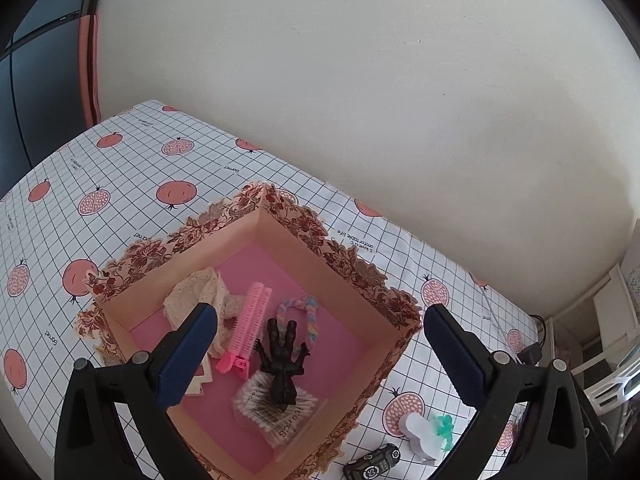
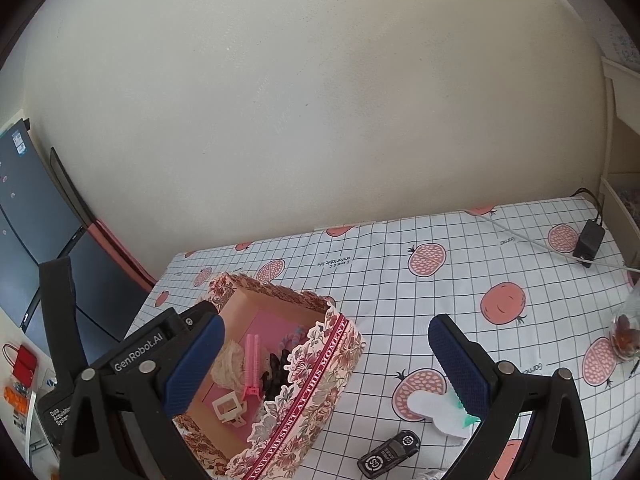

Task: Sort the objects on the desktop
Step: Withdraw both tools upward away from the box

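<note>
L gripper [image 1: 320,344] jaws wide apart, empty, above floral-print cardboard box [image 1: 360,268] w/ black hand figurine [image 1: 282,360] inside. R gripper [image 2: 326,364] also spread, empty; small black toy car [image 2: 389,456] on checked tablecloth [image 2: 400,280] at 5 o'clock of box.

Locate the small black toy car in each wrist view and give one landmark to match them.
Left wrist: black toy car at the bottom edge, right of the floral box.
Right wrist: toy car near bottom centre, right of the box.
Shared landmark: white paper cutout just beyond it.
</note>
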A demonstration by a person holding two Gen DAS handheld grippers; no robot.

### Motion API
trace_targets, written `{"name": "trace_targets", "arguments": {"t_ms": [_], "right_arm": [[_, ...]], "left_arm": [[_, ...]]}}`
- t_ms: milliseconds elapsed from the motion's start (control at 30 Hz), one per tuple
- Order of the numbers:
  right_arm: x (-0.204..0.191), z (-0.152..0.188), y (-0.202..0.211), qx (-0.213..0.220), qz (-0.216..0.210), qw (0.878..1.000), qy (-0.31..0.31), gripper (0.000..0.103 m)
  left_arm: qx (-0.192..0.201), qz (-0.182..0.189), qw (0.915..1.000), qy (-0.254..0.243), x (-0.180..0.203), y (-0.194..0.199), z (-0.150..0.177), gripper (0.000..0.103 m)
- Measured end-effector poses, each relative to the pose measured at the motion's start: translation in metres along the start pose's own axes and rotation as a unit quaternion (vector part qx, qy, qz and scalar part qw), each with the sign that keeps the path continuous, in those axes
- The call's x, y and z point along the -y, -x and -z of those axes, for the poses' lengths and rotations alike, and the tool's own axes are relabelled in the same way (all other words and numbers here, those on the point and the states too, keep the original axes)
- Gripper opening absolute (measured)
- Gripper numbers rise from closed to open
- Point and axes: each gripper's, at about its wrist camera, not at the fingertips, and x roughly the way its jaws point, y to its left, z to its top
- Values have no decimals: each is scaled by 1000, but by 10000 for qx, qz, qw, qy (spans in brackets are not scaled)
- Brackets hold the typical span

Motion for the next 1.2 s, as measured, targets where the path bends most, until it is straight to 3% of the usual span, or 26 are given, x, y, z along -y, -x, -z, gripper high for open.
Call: {"name": "trace_targets", "arguments": {"t_ms": [233,500,800,933,1200], "right_arm": [[25,-11,25,165,142,9997,-130,103],[52,-24,52,328,259,9988,-262,103],[69,-30,73,378,257,9984,-325,103],[80,-29,78,324,223,9986,-340,103],[103,-25,75,14,386,9981,-475,103]], "left_arm": [[55,231,9996,-166,24,13,6,103],[-176,580,9977,-303,57,18,18,103],[-189,594,9951,-768,95,32,33,103],[-167,438,9930,-1082,112,31,41,103],[-526,481,9902,-1197,128,12,58,103]]}}
